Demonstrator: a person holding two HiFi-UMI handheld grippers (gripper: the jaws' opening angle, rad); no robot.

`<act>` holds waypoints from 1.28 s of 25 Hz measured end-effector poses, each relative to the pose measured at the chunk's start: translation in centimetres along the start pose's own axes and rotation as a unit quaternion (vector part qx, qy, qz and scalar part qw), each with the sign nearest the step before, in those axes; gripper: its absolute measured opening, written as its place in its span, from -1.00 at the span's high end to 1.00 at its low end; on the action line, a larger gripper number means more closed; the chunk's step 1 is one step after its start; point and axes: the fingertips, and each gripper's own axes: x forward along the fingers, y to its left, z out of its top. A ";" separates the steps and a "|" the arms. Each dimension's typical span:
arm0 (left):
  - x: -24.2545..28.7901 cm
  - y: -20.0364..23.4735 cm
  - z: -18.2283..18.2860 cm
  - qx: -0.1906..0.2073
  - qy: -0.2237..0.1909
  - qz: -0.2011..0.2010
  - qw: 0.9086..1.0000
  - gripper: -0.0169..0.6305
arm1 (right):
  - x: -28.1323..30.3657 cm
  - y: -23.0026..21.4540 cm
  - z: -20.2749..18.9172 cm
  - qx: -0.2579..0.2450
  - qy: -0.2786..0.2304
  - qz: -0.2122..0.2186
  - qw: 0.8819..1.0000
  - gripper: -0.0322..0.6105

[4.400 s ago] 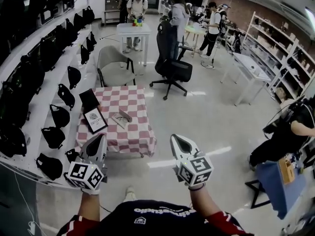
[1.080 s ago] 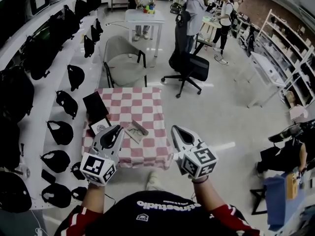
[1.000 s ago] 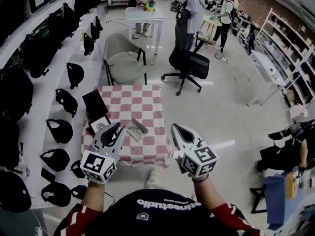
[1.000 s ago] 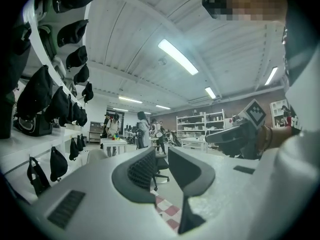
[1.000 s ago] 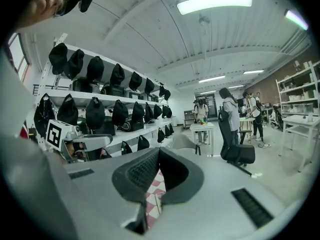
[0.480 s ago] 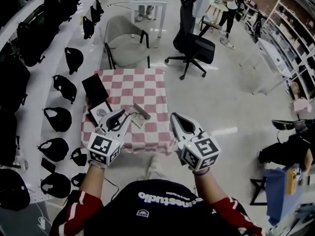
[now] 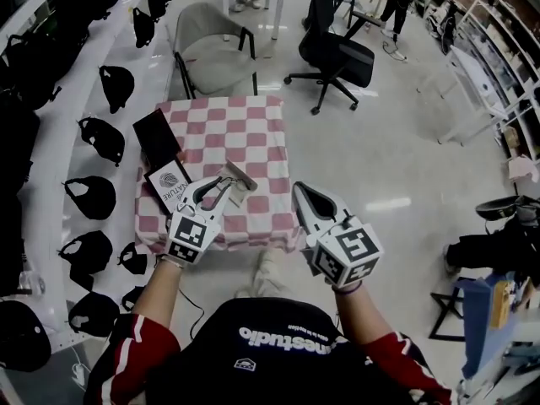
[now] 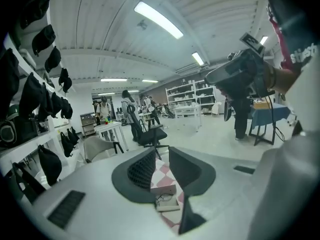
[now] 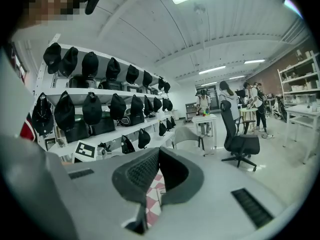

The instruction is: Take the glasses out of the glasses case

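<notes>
The glasses case (image 7: 239, 177) lies open on the pink checkered table (image 7: 253, 133), near its front edge. In the left gripper view, the case (image 8: 167, 202) shows in the gap between the jaws with the glasses (image 8: 164, 198) inside it. My left gripper (image 7: 213, 187) hovers just short of the case, its jaws a little apart and empty. My right gripper (image 7: 299, 191) hangs off the table's front right corner, with its fingertips touching and nothing held. In the right gripper view, only a strip of checkered cloth (image 9: 152, 196) shows below the right gripper (image 9: 158, 153).
A black flat box (image 7: 155, 135) and a white printed card (image 7: 169, 184) lie on the table's left side. A grey chair (image 7: 211, 53) and a black office chair (image 7: 337, 53) stand beyond. Shelves of black bags (image 7: 93, 133) run along the left. People stand at the far end.
I have walked up to the table, which is now close below. The left gripper has reached forward over the front edge toward the case; the right stays back at the corner.
</notes>
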 end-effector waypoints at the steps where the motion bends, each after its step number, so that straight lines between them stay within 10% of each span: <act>1: 0.5 0.1 -0.4 0.000 0.004 -0.001 1.000 0.70 | 0.2 -0.3 -0.1 0.001 0.001 0.000 1.000 0.89; 32: 14.1 -0.2 -20.3 0.043 0.197 -0.087 0.976 0.68 | 4.4 -8.0 -4.7 0.011 0.065 -0.010 0.998 0.89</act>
